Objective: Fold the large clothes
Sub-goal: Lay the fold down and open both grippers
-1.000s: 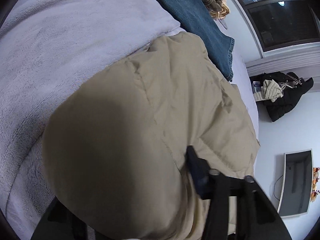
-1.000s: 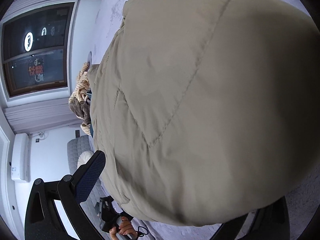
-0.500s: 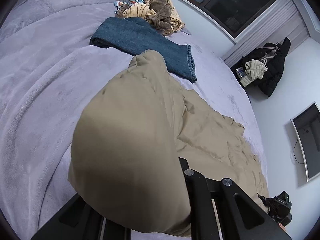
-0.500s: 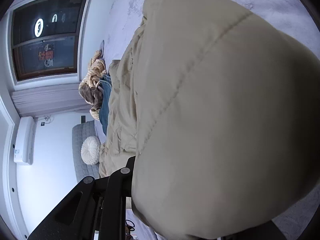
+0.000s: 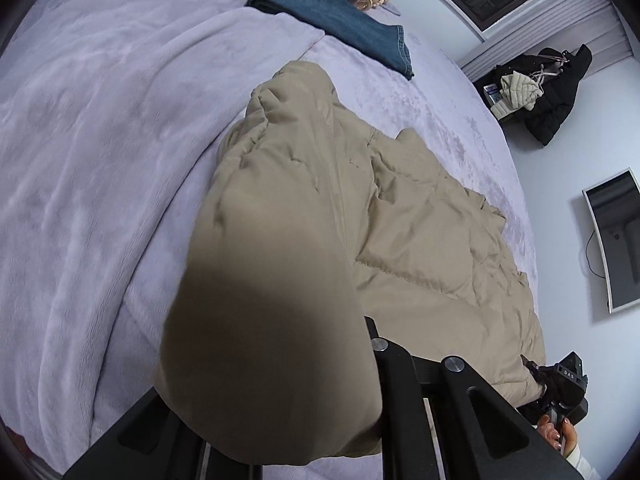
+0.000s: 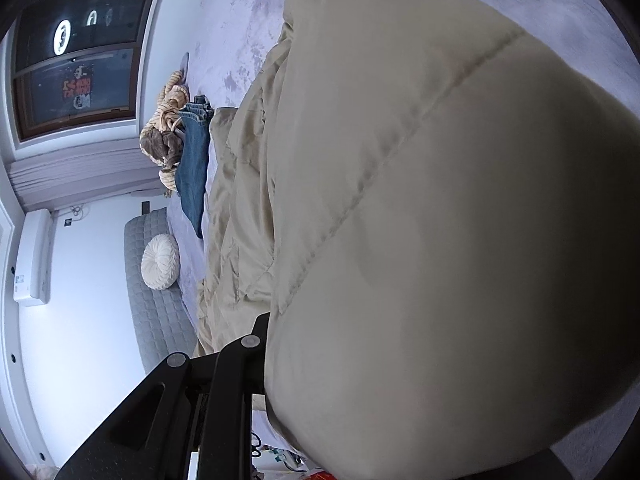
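Left wrist: our left gripper (image 5: 360, 420) is clamped on the tan quilted jacket (image 5: 420, 240), which lies across the purple blanket (image 5: 100, 140), near the folded jeans (image 5: 332, 16).

Right wrist: our right gripper (image 6: 280, 380) pinches the jacket's other bunched edge.

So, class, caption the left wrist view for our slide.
Left tongs lift a beige quilted coat off the lilac bed.
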`<state>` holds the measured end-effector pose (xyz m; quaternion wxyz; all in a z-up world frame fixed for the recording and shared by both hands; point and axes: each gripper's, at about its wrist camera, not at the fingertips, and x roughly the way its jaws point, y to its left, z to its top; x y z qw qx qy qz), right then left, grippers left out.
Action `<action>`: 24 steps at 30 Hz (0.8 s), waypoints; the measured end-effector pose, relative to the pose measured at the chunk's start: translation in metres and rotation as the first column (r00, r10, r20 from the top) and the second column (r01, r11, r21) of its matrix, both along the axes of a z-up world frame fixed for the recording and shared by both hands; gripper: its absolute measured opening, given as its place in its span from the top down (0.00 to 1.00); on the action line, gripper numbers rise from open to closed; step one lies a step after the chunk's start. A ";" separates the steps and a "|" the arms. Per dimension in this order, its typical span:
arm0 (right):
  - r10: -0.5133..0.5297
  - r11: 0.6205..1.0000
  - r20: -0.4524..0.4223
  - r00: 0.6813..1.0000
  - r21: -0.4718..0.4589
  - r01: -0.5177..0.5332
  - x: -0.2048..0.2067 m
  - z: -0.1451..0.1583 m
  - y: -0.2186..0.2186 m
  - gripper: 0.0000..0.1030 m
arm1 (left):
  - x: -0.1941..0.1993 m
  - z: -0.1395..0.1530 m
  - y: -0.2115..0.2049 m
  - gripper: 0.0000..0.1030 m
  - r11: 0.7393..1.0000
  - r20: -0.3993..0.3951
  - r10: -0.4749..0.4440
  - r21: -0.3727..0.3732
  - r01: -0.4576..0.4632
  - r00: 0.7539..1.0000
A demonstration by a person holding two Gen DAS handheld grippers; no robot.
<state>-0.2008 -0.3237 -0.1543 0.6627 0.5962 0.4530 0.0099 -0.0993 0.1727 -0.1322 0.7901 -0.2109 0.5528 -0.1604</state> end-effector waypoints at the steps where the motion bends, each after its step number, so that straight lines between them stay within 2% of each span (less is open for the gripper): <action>1: -0.005 1.000 -0.011 1.000 -0.003 0.005 -0.008 -0.001 0.002 0.79 | -0.006 -0.005 0.003 0.85 1.000 -0.011 -0.011 0.006 0.011 1.000; 3: -0.019 1.000 -0.033 0.999 -0.008 0.019 -0.022 -0.007 0.004 0.77 | -0.013 -0.018 0.006 0.84 0.999 -0.041 -0.030 0.015 0.031 0.999; 5: -0.029 0.999 -0.059 0.998 -0.026 0.028 -0.026 -0.014 0.007 0.74 | -0.016 -0.028 0.010 0.77 0.999 -0.068 -0.031 0.040 0.034 0.997; 7: -0.031 0.998 -0.081 0.996 -0.056 0.027 -0.024 -0.016 0.010 0.70 | -0.019 -0.031 0.017 0.59 0.997 -0.086 -0.009 0.077 0.016 0.996; 9: -0.034 0.995 -0.104 0.994 -0.100 0.024 -0.022 -0.009 0.011 0.59 | -0.024 -0.031 0.029 0.57 0.997 -0.093 0.005 0.076 0.002 0.996; 12: -0.056 0.986 -0.139 0.989 -0.167 0.032 -0.024 0.002 0.011 0.53 | -0.031 -0.027 0.043 0.56 0.994 -0.095 0.009 0.107 0.002 0.995; 14: -0.080 0.980 -0.160 0.984 -0.194 0.049 -0.031 0.005 0.011 0.50 | -0.037 -0.021 0.052 0.49 0.989 -0.079 0.010 0.147 0.002 0.997; 15: -0.094 0.976 -0.176 0.980 -0.211 0.056 -0.035 0.008 0.012 0.50 | -0.041 -0.014 0.055 0.44 0.982 -0.056 0.026 0.191 -0.015 0.998; 17: -0.114 0.968 -0.196 0.974 -0.244 0.064 -0.033 0.011 0.015 0.49 | -0.045 -0.002 0.065 0.44 0.967 -0.004 0.039 0.253 -0.036 0.999; 21: -0.118 0.940 -0.220 0.968 -0.339 0.038 -0.033 0.029 0.029 0.50 | -0.046 0.014 0.073 0.44 0.968 0.032 0.018 0.250 -0.026 0.999; 22: -0.115 0.932 -0.219 0.969 -0.361 0.029 -0.033 0.033 0.032 0.52 | -0.046 0.017 0.072 0.44 0.967 0.040 0.006 0.253 -0.016 0.999; 24: -0.088 0.917 -0.214 0.973 -0.399 -0.005 -0.035 0.042 0.042 0.62 | -0.047 0.013 0.064 0.44 0.968 0.033 -0.031 0.250 0.022 0.999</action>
